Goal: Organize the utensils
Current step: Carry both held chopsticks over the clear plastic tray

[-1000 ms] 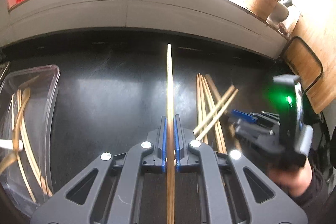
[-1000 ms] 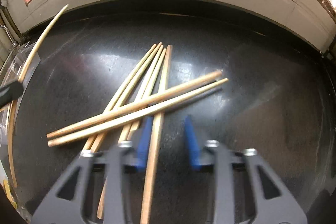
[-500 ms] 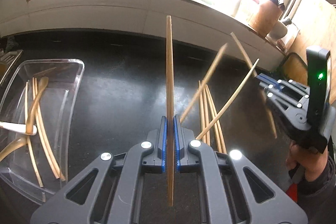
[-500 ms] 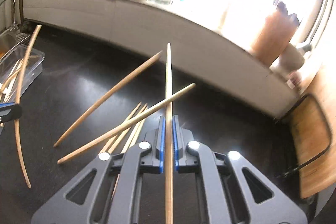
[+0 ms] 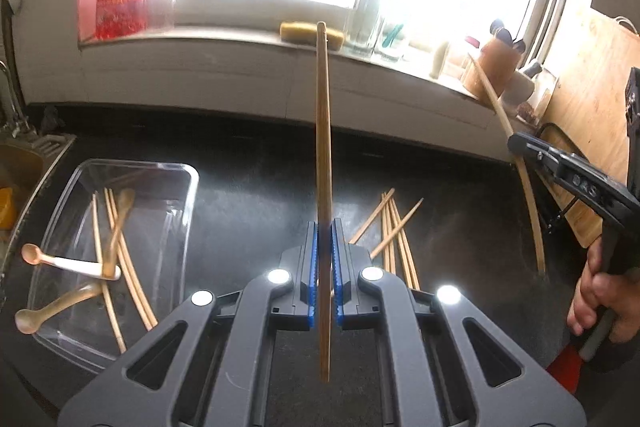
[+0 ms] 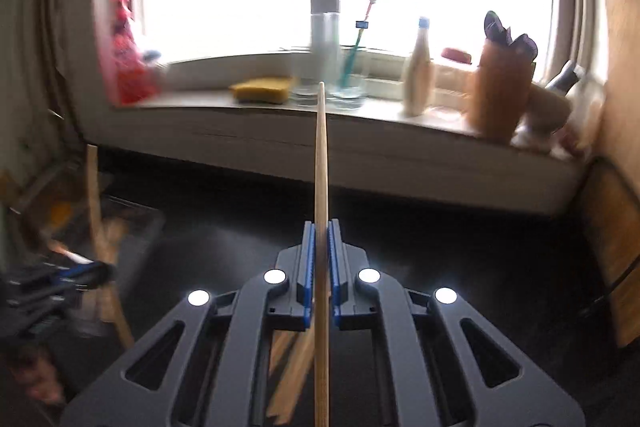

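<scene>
- Bamboo sticks are what we are sorting, and we use the clear tray [image 5: 188,187] on the black counter [image 5: 260,195] as our landmark.
- Our left gripper [image 5: 325,263] has its fingers pressed together, pinching one chopstick [image 5: 323,155] that stands up in front of the camera, lifted off the counter and just to the right of the tray.
- Our right gripper [image 6: 319,267] is likewise pinching a second chopstick [image 6: 321,167]. In the left wrist view that stick slants upward well to the right of the tray, clear of the counter.
- Already in the tray: several thin chopsticks [image 5: 132,267] lying lengthwise, plus three pale spoons [image 5: 60,261], two of which poke over the tray's left edge.
- Left to do: a loose pile of chopsticks [image 5: 394,239] lies on the counter to the right of the tray. Some lie side by side and a couple cross them at an angle.
- We judge the job about half done. The two sticks in hand have yet to reach the tray, and the pile needs several more trips.
- How many sticks are in the pile we cannot count surely, since our left gripper hides their near ends.
</scene>
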Demonstrator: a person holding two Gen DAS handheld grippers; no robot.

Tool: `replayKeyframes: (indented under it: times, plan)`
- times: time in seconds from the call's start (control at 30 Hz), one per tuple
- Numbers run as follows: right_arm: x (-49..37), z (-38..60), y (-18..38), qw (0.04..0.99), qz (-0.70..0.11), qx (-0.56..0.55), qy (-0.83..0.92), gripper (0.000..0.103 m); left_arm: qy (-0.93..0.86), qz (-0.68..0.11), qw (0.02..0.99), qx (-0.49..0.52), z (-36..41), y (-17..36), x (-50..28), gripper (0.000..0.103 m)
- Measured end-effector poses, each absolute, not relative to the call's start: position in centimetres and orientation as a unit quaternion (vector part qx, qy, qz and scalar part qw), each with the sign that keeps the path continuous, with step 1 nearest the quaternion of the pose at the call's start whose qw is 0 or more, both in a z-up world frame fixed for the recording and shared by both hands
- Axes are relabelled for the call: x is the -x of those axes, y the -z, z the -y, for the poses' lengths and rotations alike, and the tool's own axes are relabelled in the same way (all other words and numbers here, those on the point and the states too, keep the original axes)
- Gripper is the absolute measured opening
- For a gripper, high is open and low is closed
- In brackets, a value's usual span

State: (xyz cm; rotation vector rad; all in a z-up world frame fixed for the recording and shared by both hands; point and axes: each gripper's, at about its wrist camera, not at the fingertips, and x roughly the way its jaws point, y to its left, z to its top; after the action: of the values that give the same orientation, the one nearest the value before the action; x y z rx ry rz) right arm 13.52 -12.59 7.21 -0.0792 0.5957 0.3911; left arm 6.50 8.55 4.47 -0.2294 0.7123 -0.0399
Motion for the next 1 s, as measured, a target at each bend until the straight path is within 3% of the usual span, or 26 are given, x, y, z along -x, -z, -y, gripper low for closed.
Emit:
replayKeyframes:
  times: [0.4,1.0]
  plan:
    - [-11.5,4.4,-4.8,0.834,-0.397,-0.061,-0.379,0.008,-0.047,-0.346,0.928,0.133,-14.2,-6.5,-1.8,0.006]
    - [-11.0,-13.1,-1.8,0.774,-0.444,0.035,-0.451,0.008,-0.162,-0.362,0.9,0.178,-26.7,-4.0,1.2,0.006]
